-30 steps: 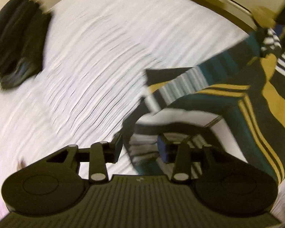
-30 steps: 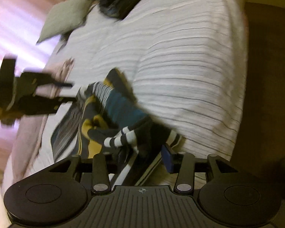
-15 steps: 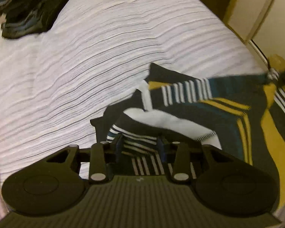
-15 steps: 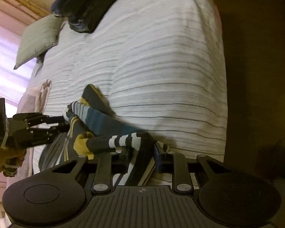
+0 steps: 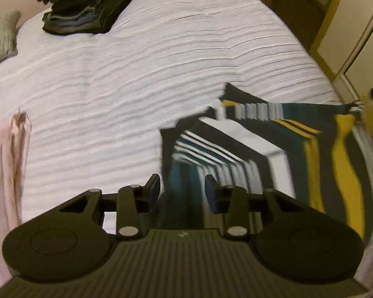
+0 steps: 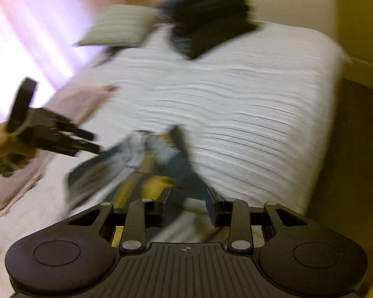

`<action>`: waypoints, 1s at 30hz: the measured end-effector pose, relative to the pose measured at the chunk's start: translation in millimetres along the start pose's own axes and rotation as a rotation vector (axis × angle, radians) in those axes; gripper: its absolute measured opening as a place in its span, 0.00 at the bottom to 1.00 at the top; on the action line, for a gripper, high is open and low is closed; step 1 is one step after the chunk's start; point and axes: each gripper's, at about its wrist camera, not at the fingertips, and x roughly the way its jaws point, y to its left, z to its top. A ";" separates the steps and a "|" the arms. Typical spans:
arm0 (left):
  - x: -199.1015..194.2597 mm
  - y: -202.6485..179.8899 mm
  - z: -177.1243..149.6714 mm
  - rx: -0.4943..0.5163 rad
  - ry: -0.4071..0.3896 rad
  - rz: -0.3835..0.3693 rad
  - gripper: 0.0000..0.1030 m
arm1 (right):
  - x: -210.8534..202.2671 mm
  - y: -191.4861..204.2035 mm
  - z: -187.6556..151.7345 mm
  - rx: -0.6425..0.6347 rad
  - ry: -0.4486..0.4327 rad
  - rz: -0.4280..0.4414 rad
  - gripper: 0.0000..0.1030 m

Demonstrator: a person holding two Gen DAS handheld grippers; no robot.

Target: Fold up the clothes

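On the white ribbed bedspread (image 5: 141,79), at four o'clock of my left view, the striped garment (image 5: 268,149) lay spread. My left claw (image 5: 182,189) stood apart, cloth between its fingers but unpinched. My right claw (image 6: 186,202) also gaped over the blurred fabric. Folded dark clothes (image 5: 87,5) sat at eleven o'clock.

Half a second ago both tools were pinched on the striped garment (image 5: 266,154); now the left tool (image 5: 182,188) and the right tool (image 6: 186,202) each stand with fingers spread and cloth loose between them. The garment, earlier lifted and stretched between them, now lies lower on the bed (image 5: 141,79).
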 end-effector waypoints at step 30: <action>-43.7 -36.5 -114.5 0.223 -0.029 0.197 0.37 | 25.1 72.5 -55.1 -0.272 0.227 0.076 0.56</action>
